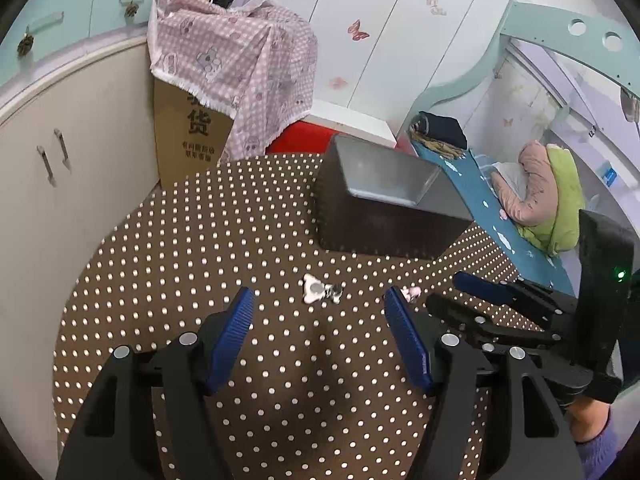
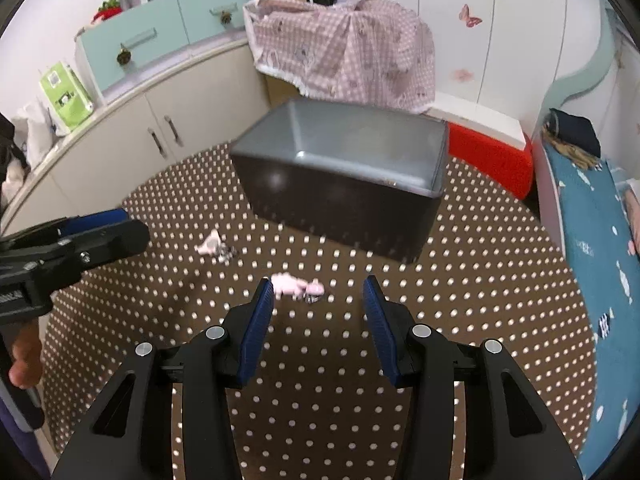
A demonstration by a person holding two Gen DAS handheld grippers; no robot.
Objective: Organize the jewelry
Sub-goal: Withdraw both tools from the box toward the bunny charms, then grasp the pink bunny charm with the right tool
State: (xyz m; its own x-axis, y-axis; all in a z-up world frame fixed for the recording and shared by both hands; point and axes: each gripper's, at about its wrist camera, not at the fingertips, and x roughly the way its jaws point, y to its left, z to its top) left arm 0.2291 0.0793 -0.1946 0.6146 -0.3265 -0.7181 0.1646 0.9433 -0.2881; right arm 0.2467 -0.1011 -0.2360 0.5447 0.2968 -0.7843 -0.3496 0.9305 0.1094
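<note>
Large black character "货" above smaller unreadable print on the cardboard box (image 1: 188, 136).

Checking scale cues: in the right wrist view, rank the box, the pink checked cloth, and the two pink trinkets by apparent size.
1. Box
2. Cloth, close to the box but farther back, so unsure
3. Two trinkets, near and far: look alike, unranked

Light: even indoor brightness, no hard beam; brightest by the window (image 1: 560, 92) at the right of the left wrist view.
Shadows: soft and faint under the box (image 2: 340, 196) on the dotted tablecloth (image 2: 320, 400).
Glare: mild sheen on the box's grey inner walls.
Blur: the right wrist view was smeared, the pink jewelry (image 2: 296, 286) soft; the left wrist view was sharper.
Distortion: strong fisheye bending, dark corners.
</note>
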